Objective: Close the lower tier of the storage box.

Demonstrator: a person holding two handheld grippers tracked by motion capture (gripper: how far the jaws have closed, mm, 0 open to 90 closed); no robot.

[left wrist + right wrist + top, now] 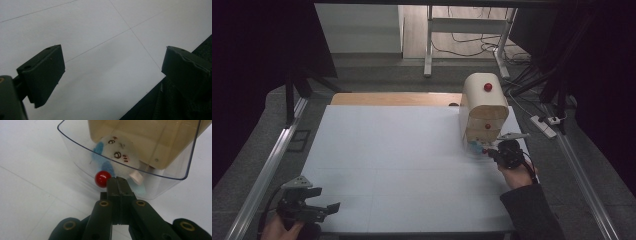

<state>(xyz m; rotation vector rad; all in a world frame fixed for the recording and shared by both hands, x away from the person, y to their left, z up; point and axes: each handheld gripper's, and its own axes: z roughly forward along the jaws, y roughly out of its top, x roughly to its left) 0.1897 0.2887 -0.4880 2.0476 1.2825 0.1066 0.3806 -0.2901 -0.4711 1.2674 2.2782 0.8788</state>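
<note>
A cream cabinet (pixel 484 102) with red knobs stands at the table's right side. Its clear plastic bottom drawer (pixel 75 157) is pulled out and holds a white and blue plush toy (pixel 117 150). My right gripper (pixel 119 181) is shut, with nothing between its jaws, and its tips sit just to the right of the drawer's red knob (pixel 102 179), against the drawer front. In the high view the right gripper (pixel 490 152) points at the drawer (pixel 474 149) from the near side. My left gripper (pixel 324 199) hovers open over the table's near left corner; the left gripper (pixel 112 70) is empty.
The white table top (pixel 402 150) stretches wide between the two hands. A wooden strip (pixel 392 98) runs along its far edge. The table's near edge (pixel 150 90) passes under the left jaws, with dark floor beyond. A power strip (pixel 544 126) lies right of the table.
</note>
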